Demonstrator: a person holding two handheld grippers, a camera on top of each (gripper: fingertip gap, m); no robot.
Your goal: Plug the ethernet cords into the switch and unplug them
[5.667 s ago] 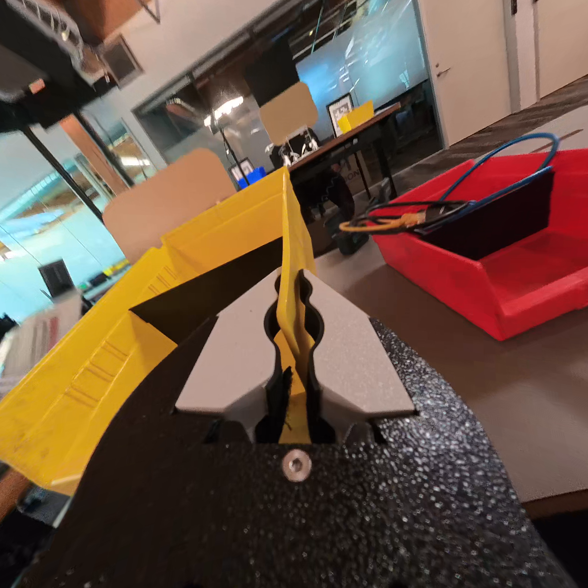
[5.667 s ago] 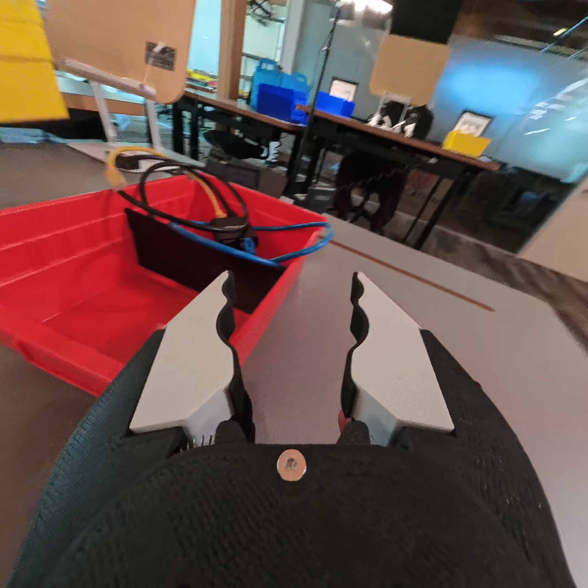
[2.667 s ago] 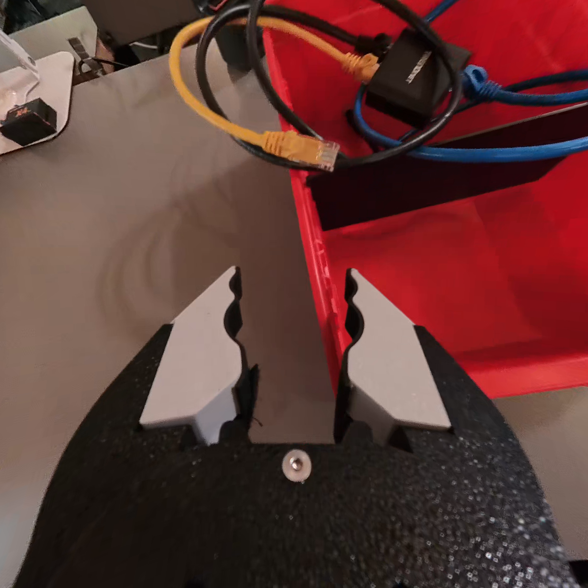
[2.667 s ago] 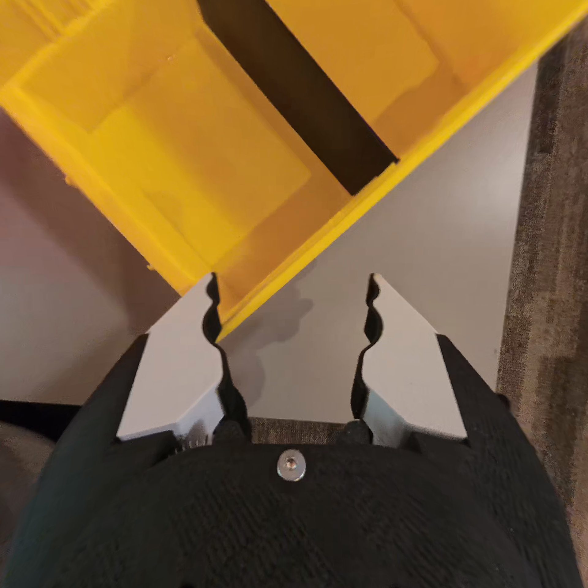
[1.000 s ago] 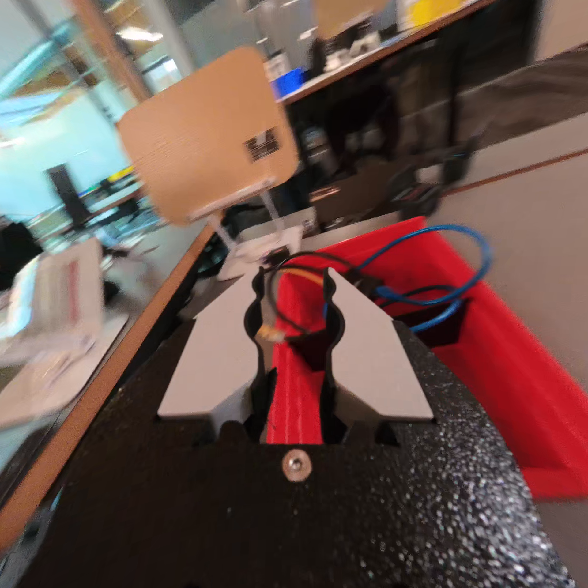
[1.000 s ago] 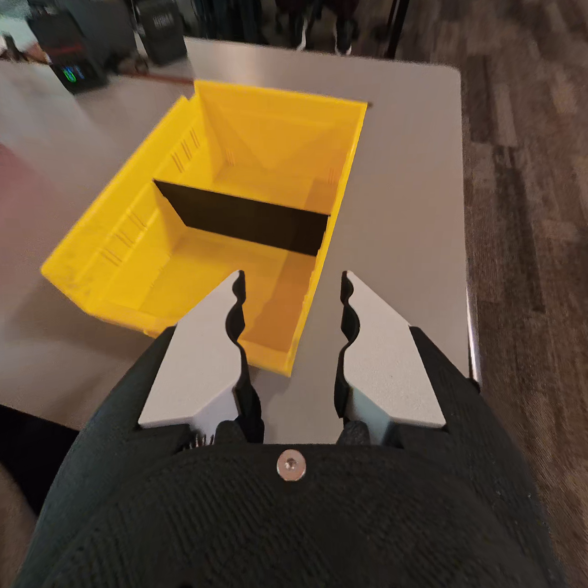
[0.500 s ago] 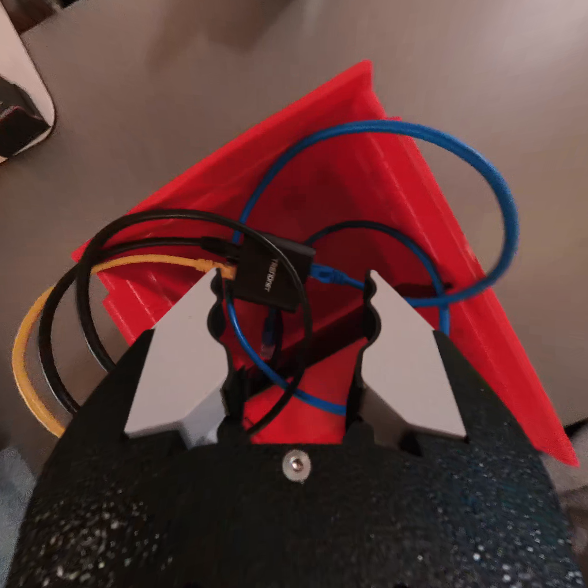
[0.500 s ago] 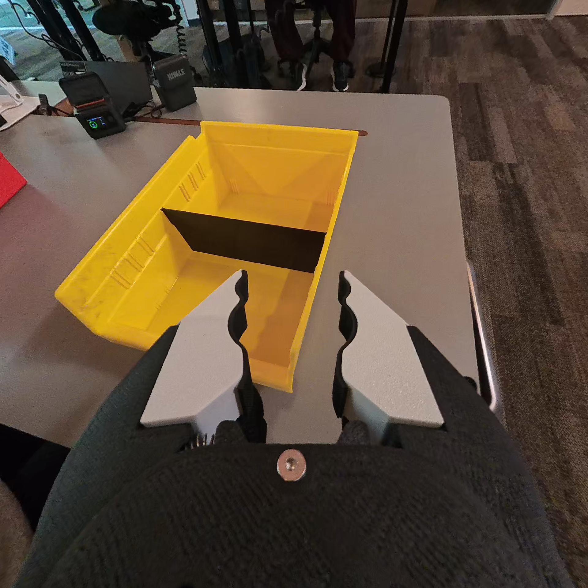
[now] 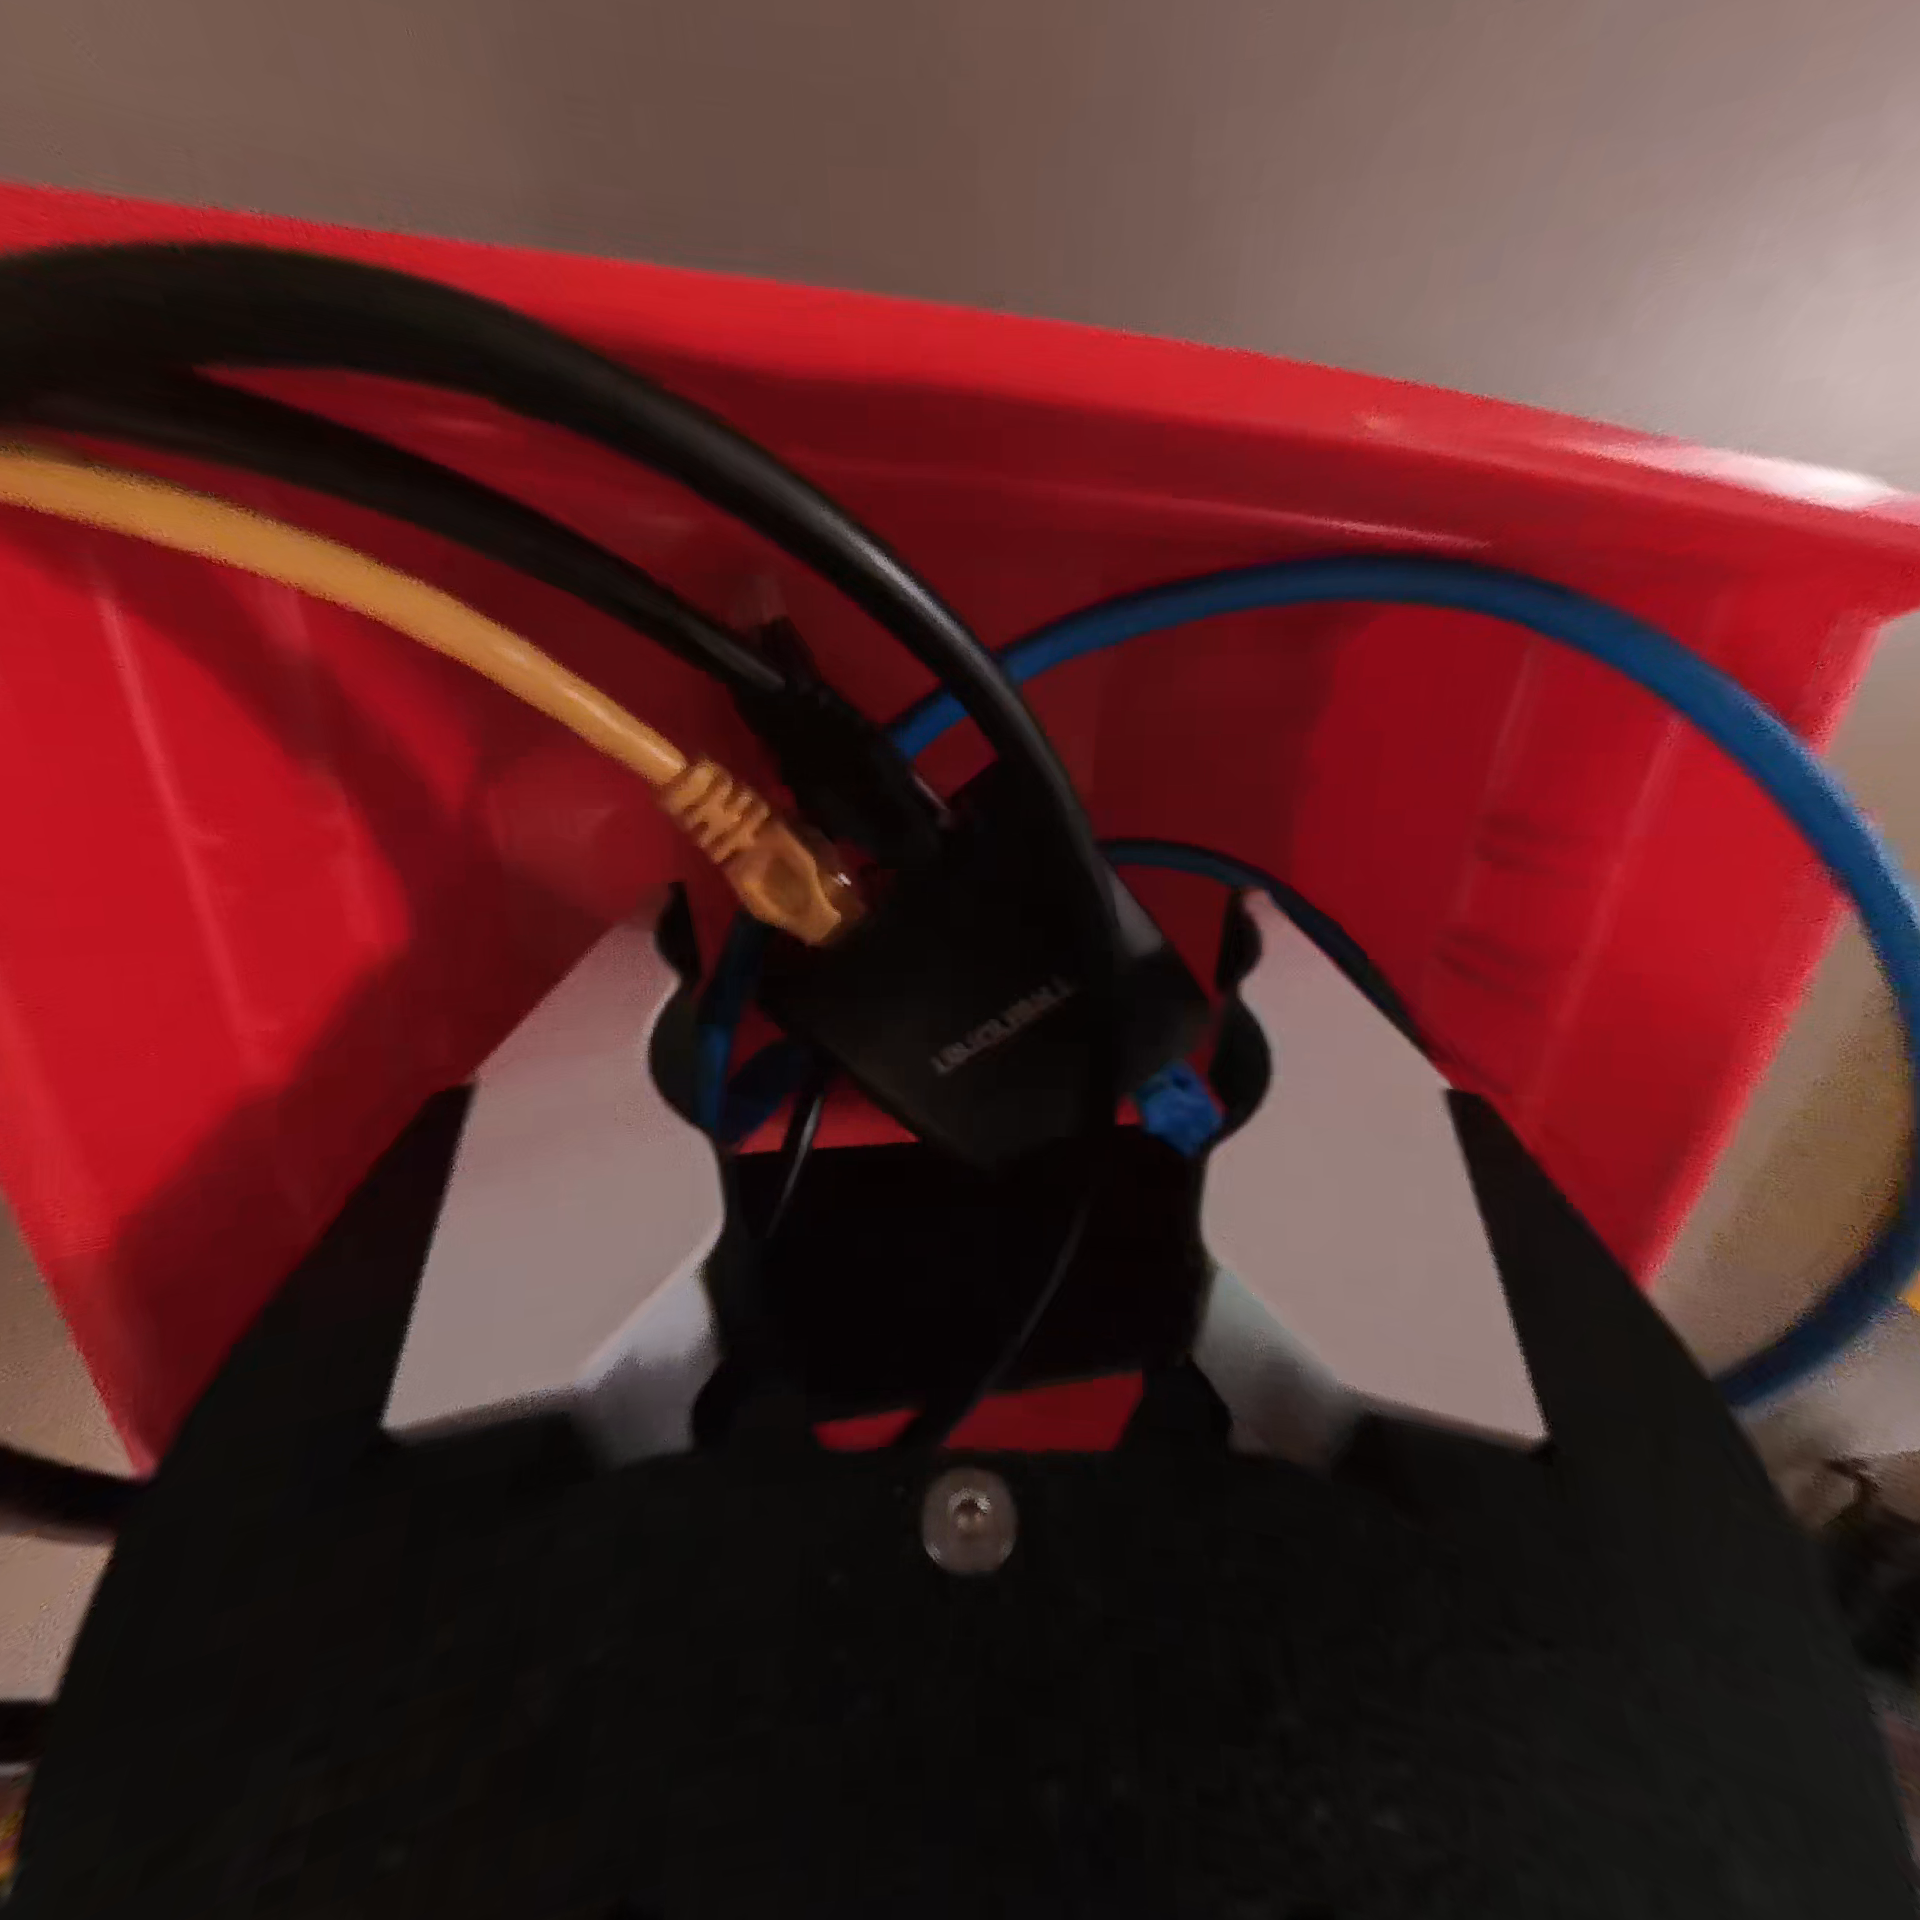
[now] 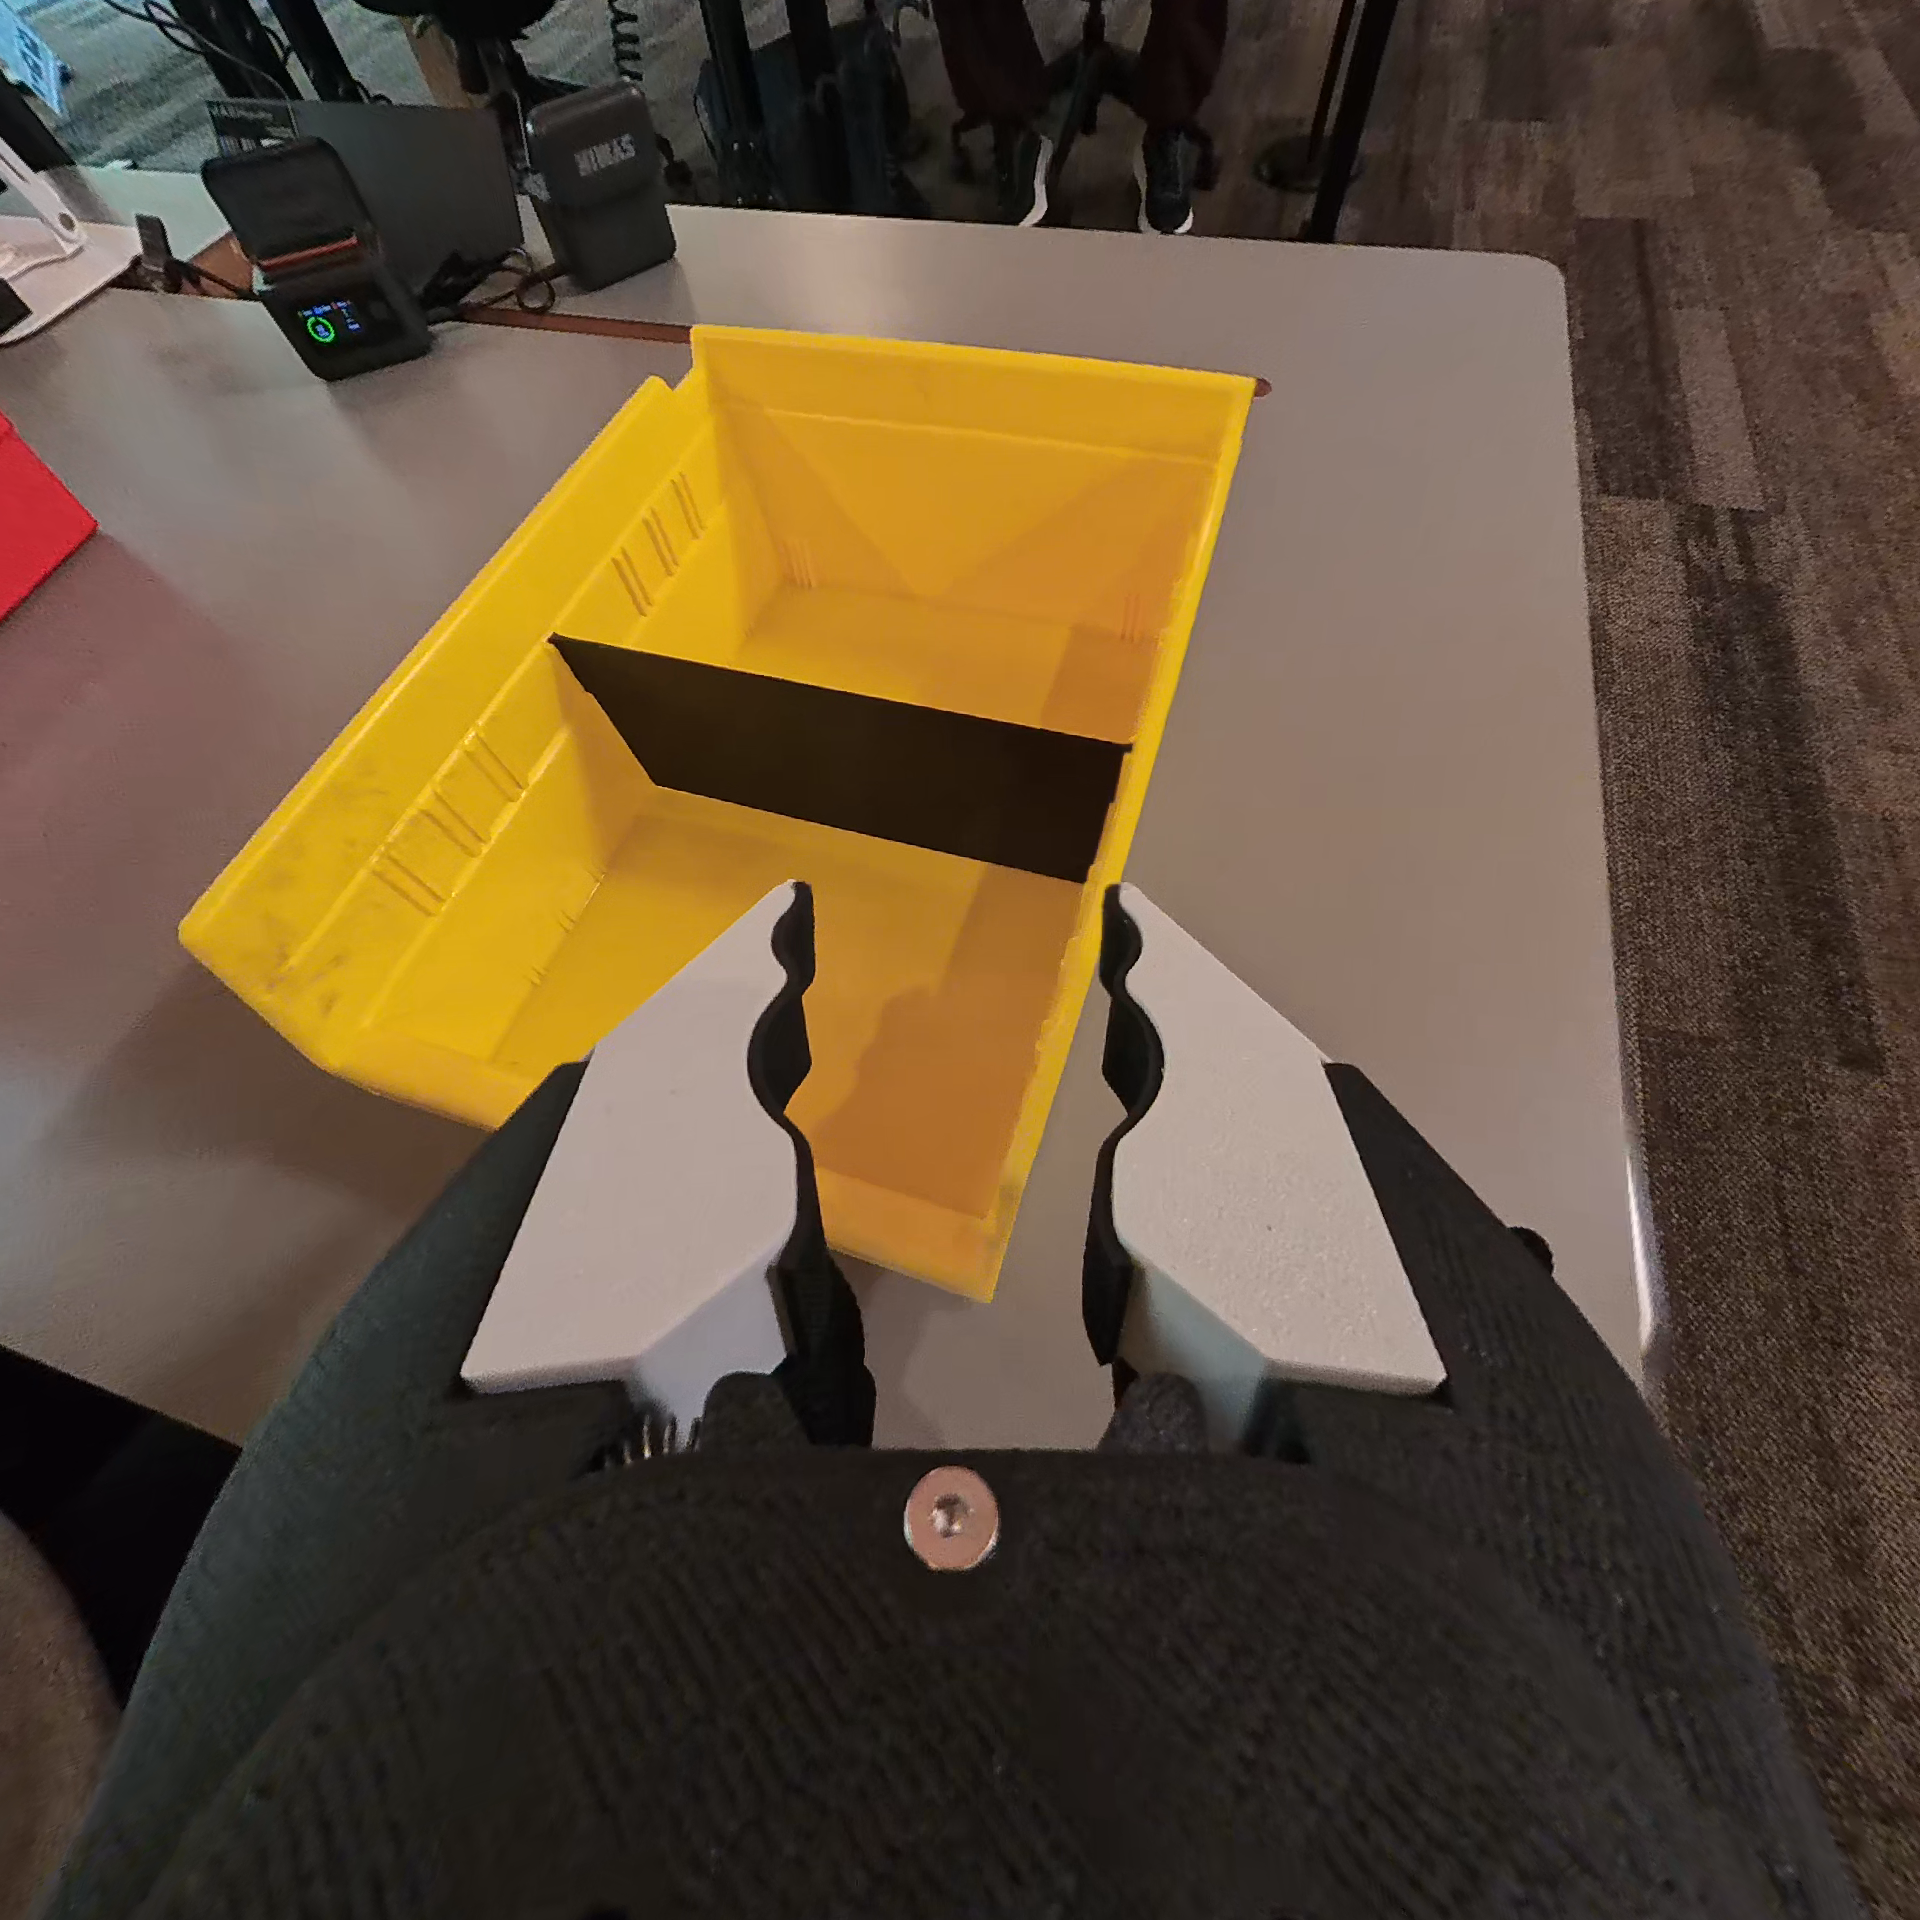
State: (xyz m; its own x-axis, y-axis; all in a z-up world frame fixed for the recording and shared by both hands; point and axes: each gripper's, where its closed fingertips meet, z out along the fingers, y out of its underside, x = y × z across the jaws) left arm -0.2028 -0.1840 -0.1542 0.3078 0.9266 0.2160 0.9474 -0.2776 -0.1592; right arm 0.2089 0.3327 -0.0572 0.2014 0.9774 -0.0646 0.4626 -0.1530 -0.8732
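Observation:
In the left wrist view, a small black switch (image 9: 997, 1029) lies in the red bin (image 9: 1143, 436). A yellow ethernet cord (image 9: 769, 852) is plugged into its left side, next to a black cord (image 9: 623, 416). A blue cord (image 9: 1558, 644) loops to the right, and a blue plug (image 9: 1174, 1112) sits by the switch's right end. My left gripper (image 9: 951, 935) is open, low in the bin, with the switch between its fingertips. My right gripper (image 10: 956, 904) is open and empty above the near end of a yellow bin (image 10: 447, 790).
The yellow bin is empty, with a black divider (image 10: 883, 769) across its middle. It stands on a grey table (image 10: 1403, 623) whose right edge is close by. Small black devices (image 10: 343, 312) stand at the table's back left. A corner of the red bin (image 10: 31, 520) shows at far left. My right fingertips sit around 65 centimetres from my left ones.
My left gripper let go of the yellow bin, swung over the red bin, opened wide and dropped close to the switch. The right gripper stays open over the yellow bin, barely moved.

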